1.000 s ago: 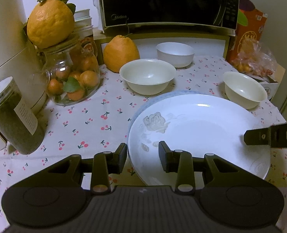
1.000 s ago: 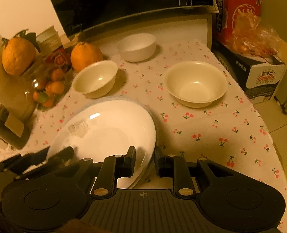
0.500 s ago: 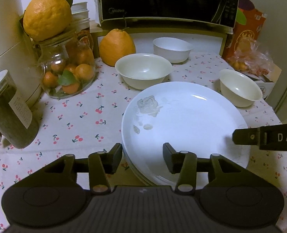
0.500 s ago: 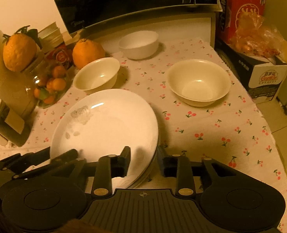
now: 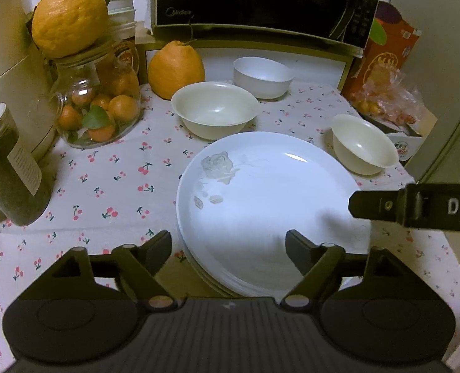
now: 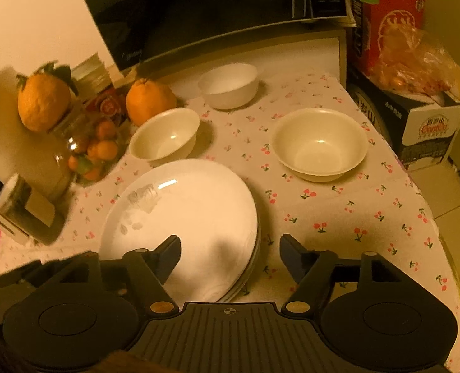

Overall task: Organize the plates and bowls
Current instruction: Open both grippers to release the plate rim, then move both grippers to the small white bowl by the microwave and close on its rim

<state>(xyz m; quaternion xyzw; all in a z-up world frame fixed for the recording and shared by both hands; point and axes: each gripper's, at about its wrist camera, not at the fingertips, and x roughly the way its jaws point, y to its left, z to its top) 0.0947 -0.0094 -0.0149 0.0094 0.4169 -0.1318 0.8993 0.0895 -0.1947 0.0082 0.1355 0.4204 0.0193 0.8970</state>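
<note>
A stack of white plates (image 5: 261,205) (image 6: 183,211) lies on the cherry-print tablecloth (image 5: 112,186); the top plate has a grey flower print. My left gripper (image 5: 228,242) straddles the stack's near left rim, its jaws opening and the pads off the plate. At the near right rim my right gripper (image 6: 231,244) is likewise opening, touching nothing. One of its fingers (image 5: 385,205) shows in the left wrist view. Behind the plates stand a cream bowl (image 5: 214,110) (image 6: 164,133), a white bowl (image 5: 262,76) (image 6: 228,85) and a second cream bowl (image 5: 363,144) (image 6: 320,143).
A black microwave (image 5: 255,0) stands at the back. A big orange (image 5: 175,68), a glass jar of small oranges (image 5: 96,112) with another orange on top, and a dark jar (image 5: 9,171) crowd the left. A red box (image 6: 385,15) and a fruit bag (image 6: 416,62) flank the table's right edge.
Both grippers, nearly shut on the top plate's rim a second ago, have spread wide. The plate has settled flat onto the stack.
</note>
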